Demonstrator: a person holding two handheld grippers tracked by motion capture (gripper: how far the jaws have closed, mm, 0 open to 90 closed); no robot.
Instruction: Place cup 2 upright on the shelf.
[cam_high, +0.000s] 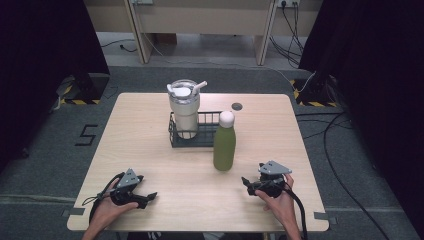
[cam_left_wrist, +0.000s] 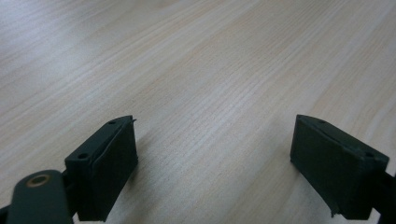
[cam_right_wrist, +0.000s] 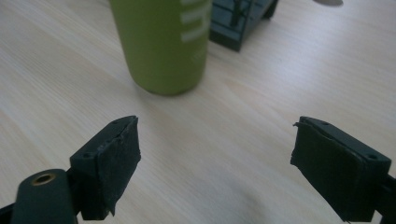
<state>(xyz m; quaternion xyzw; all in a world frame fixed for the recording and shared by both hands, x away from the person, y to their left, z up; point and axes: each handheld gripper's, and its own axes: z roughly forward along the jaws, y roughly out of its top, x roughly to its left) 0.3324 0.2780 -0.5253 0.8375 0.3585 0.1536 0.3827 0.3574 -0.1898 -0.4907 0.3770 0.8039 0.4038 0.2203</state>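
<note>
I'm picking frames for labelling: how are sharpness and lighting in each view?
High view: evenly lit table, dark curtains at the sides, soft overall. Left gripper view: wood grain blurs toward the top, pale glare at upper left. Right gripper view: green bottle cropped and slightly soft; fingers sharp.

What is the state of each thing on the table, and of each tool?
Green bottle: upright on the table, white cap on, outside the rack.
Tumbler: upright in the left end of the rack, lid on, straw in it.
Wire rack: on the table, right end empty.
Left tool: open, holding nothing, low over bare wood.
Right tool: open, holding nothing, aimed near the bottle's base.
</note>
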